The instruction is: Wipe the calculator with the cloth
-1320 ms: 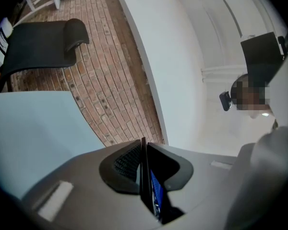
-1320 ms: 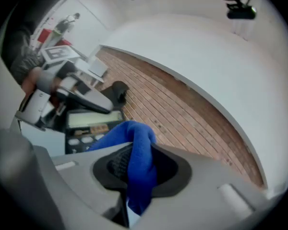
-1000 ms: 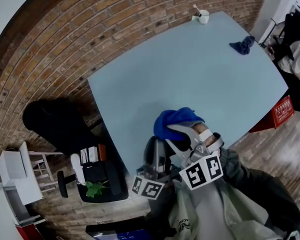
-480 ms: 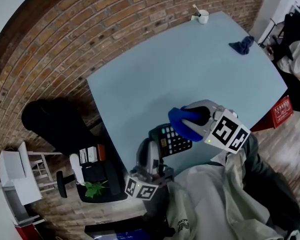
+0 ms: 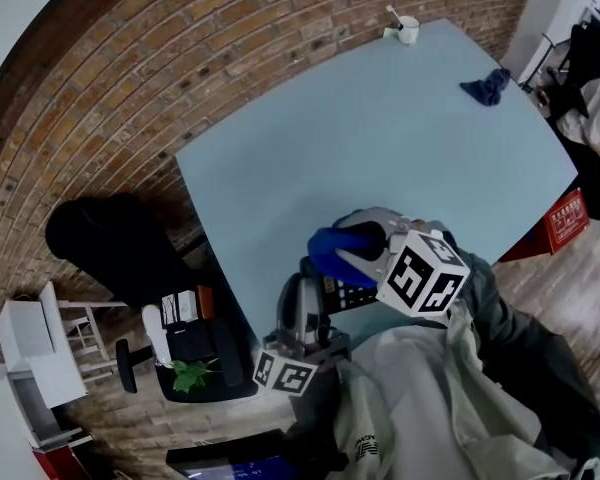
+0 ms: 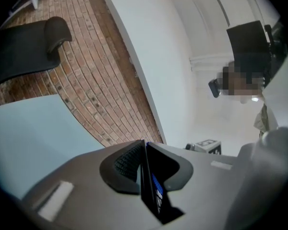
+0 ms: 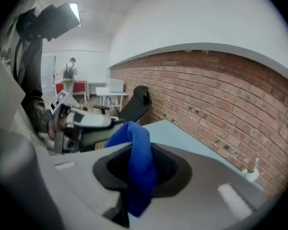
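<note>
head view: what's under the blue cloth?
The calculator, clamped in the left gripper. Only a strip of keys shows below the cloth; the calculator's upper part is covered.

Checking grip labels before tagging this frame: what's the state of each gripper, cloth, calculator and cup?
left gripper: shut on calculator
right gripper: shut on blue cloth
calculator: keys facing up, far end under the blue cloth
blue cloth: bunched, pinched between the jaws
dark cloth: crumpled on the table, far right
cup: upright at the far edge, stick in it
</note>
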Action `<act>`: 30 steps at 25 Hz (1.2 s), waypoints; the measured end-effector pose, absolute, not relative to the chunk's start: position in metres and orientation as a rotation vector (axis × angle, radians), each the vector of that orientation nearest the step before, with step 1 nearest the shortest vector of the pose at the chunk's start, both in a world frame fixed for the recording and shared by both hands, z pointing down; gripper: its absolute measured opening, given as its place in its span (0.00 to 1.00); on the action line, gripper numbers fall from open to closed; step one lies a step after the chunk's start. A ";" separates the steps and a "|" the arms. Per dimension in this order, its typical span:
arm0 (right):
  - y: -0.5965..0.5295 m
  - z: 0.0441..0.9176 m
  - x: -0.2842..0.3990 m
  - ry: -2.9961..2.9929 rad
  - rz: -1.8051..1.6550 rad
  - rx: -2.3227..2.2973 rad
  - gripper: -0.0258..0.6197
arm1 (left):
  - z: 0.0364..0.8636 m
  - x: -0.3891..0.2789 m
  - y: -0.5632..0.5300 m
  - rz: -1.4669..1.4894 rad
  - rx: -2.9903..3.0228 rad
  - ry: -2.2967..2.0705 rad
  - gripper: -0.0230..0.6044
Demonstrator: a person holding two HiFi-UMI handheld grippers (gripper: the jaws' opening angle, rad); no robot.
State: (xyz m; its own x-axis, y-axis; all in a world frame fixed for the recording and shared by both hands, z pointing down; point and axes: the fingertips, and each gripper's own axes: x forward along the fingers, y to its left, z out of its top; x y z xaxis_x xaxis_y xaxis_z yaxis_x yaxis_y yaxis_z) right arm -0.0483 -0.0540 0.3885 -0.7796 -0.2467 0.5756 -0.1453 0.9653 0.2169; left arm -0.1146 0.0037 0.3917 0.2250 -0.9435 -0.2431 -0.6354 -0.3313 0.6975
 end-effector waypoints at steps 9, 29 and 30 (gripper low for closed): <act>-0.030 0.384 -0.056 -2.338 -0.775 0.588 0.17 | 0.397 -0.148 0.000 -1.205 1.762 -1.431 0.10; 0.038 0.401 -0.073 -2.368 -0.794 0.354 0.17 | 0.388 -0.157 -0.001 -1.244 1.710 -1.461 0.11; 0.048 0.400 -0.082 -2.389 -0.808 0.316 0.17 | 0.388 -0.154 -0.002 -1.235 1.713 -1.456 0.11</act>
